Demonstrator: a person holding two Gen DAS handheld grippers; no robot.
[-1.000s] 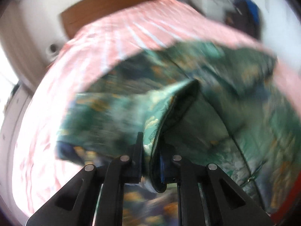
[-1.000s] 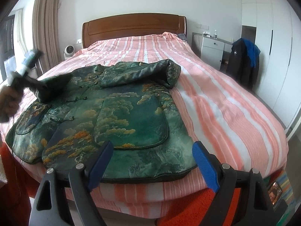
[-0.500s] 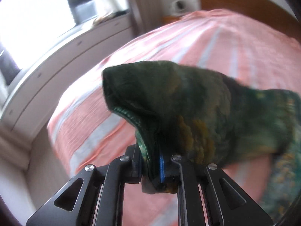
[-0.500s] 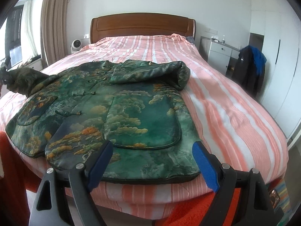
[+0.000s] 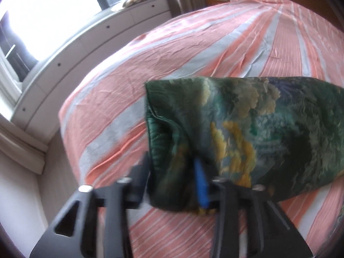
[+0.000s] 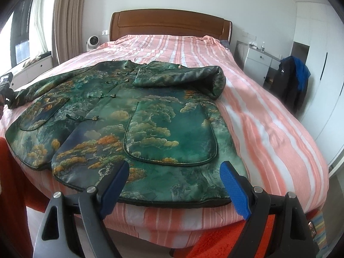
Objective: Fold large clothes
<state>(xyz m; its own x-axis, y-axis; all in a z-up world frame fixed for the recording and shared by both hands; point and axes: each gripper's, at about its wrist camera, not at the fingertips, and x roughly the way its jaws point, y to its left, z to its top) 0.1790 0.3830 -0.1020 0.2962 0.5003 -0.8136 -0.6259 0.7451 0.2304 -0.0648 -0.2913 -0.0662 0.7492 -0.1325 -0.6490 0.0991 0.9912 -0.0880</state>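
A green jacket with cloud and tree patterns lies front up on a pink striped bed. Its right sleeve is folded across the chest. Its left sleeve is stretched out to the bed's left side, with the cuff between the fingers of my left gripper. The jaws stand slightly apart around the cuff. The left gripper also shows at the far left of the right wrist view. My right gripper is open and empty, just in front of the jacket's hem at the foot of the bed.
A wooden headboard stands at the far end. A window bench with drawers runs along the left of the bed. A white nightstand and a chair with dark clothes stand on the right. An orange rug lies below the bed's foot.
My left gripper has pulled the left sleeve off the jacket's body and out to the left, laying it on the bed, and its jaws have loosened. The right gripper has moved closer to the hem.
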